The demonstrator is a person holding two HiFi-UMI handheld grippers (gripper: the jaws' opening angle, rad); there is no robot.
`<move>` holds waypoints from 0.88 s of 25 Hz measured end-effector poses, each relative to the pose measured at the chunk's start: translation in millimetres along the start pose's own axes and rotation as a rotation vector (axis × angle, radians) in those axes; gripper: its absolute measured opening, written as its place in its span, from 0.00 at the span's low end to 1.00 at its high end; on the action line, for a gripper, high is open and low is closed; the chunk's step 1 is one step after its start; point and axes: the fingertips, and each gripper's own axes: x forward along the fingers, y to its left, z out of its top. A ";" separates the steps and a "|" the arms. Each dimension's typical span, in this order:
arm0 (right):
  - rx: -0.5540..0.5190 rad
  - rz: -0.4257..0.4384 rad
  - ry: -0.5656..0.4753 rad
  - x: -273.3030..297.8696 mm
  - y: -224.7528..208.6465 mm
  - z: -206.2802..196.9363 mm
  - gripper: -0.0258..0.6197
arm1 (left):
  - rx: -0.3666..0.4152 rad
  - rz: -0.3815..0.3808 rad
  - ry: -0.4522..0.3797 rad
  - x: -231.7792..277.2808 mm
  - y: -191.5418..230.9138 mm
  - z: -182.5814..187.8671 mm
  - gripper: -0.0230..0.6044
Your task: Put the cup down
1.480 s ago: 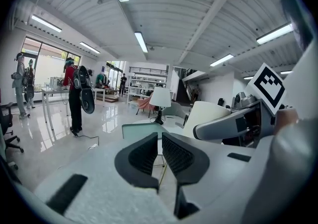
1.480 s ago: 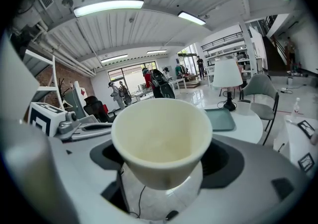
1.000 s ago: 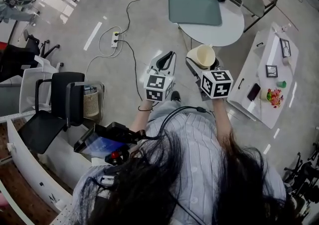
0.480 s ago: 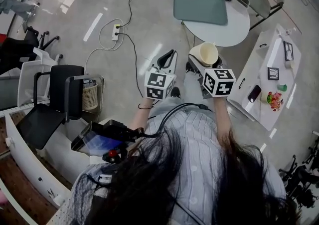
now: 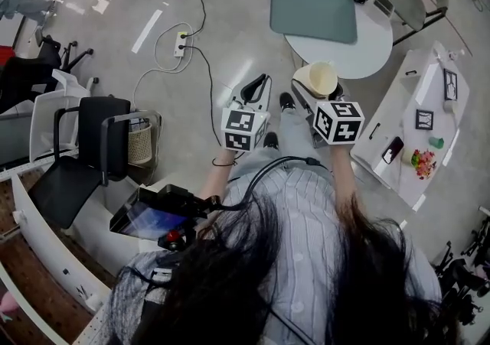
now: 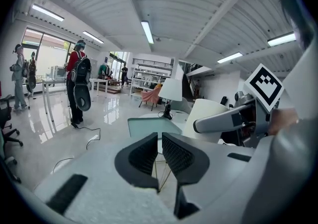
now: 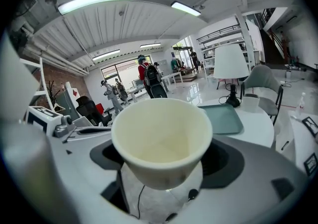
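— From overhead, where's the cream tapered cup [image 5: 320,77]?
— In the air just short of the round white table [image 5: 369,56], clamped in the right gripper [image 5: 315,92].
— And the left gripper [image 6: 160,154], in its view?
— Jaws together, holding nothing.
— The right's view?
— Jaws squeezing the cup, table ahead. Carrying, I'd say; next, reach over and lower it.

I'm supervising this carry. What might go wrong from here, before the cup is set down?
1. The cup hangs over the floor, seemingly short of the round table; if the right hand-held gripper loosens, it likely falls.
2. A floor cable runs left of the person's path; drifting that way may trip them.
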 end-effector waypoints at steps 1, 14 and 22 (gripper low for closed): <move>0.000 0.001 0.006 4.3 -3.9 1.5 0.68 | -0.001 0.002 0.003 5.5 1.7 1.3 0.10; -0.023 0.042 0.070 66.2 -61.8 38.8 0.68 | -0.034 0.034 0.041 89.2 20.5 25.1 0.10; -0.041 0.041 0.087 102.3 -93.1 51.8 0.68 | -0.048 0.053 0.079 126.4 35.2 27.8 0.10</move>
